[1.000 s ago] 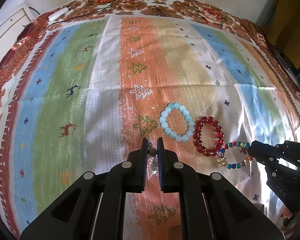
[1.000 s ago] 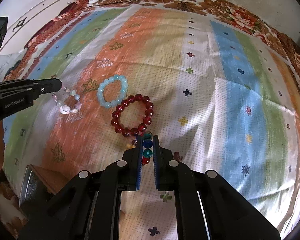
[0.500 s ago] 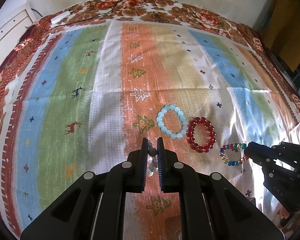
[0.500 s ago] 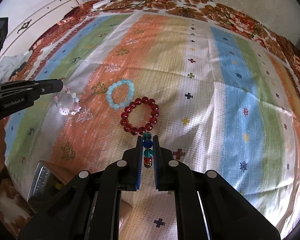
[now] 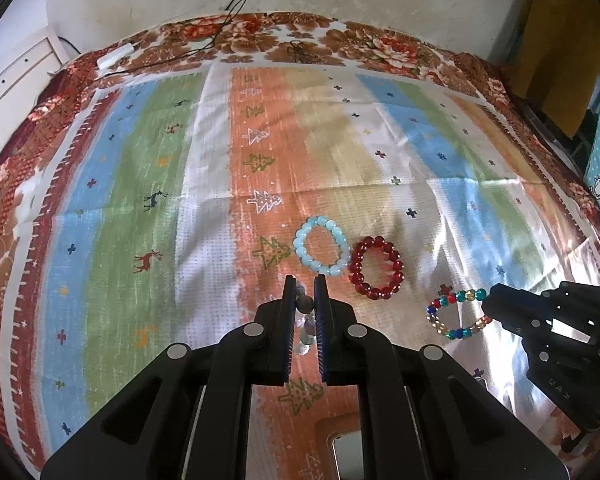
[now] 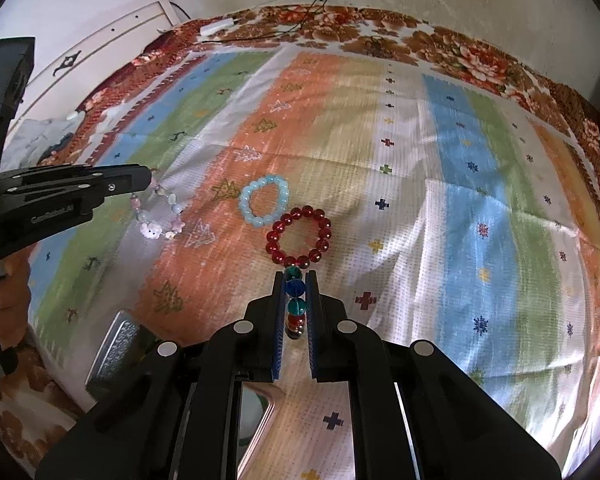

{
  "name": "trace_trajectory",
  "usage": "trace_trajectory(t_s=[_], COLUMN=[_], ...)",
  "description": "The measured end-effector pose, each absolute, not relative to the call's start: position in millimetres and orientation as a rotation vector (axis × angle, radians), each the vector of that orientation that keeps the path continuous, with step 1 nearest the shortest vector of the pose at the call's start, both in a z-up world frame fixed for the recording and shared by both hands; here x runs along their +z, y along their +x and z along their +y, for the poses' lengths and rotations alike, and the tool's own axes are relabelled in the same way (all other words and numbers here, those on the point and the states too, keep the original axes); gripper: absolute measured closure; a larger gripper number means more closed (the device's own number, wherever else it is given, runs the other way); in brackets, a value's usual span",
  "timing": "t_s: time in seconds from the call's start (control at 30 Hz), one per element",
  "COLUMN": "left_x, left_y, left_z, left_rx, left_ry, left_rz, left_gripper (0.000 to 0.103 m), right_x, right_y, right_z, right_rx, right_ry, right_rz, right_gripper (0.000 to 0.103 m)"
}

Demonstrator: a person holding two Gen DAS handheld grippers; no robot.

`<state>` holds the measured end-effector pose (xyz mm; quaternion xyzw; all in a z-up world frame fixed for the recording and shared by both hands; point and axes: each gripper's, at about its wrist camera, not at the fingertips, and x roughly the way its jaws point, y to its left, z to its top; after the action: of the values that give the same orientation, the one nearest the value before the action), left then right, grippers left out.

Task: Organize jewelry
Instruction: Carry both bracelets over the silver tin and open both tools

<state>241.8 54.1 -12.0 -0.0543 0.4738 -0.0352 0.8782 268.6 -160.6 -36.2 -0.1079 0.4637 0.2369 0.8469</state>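
Observation:
My left gripper [image 5: 304,300] is shut on a pastel charm bracelet [image 6: 160,216] and holds it above the striped cloth [image 5: 180,220]; its beads hang between the fingers in the left wrist view [image 5: 305,322]. My right gripper [image 6: 295,288] is shut on a multicolour bead bracelet [image 5: 458,314], also lifted; its beads line up between the fingers [image 6: 296,306]. A light blue bead bracelet [image 5: 322,246] and a red bead bracelet [image 5: 376,268] lie flat side by side on the orange stripe, ahead of both grippers.
A metal-edged box or tray [image 6: 116,344] sits at the near edge of the cloth below the grippers, partly hidden. Cables [image 5: 236,4] and a white power strip [image 5: 114,58] lie at the far edge. A white cabinet [image 6: 100,52] stands at the left.
Both grippers have pulled back and risen, each with its bracelet. The blue and red bracelets stay put and look farther away.

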Motion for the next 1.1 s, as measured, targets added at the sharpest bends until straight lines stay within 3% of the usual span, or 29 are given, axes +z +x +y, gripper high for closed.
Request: trace_trajectory(t_s=[1.1], left_x=[21], left_y=[175], left_z=[11], left_rx=[-0.149], left_ry=[-0.079], left_rz=[0.883], left_gripper=[0.094], right_x=[-2], right_y=[200], right_z=[-164], right_rx=[0.605], right_ry=[-0.212], right_rz=[0.887], right_gripper=[0.093])
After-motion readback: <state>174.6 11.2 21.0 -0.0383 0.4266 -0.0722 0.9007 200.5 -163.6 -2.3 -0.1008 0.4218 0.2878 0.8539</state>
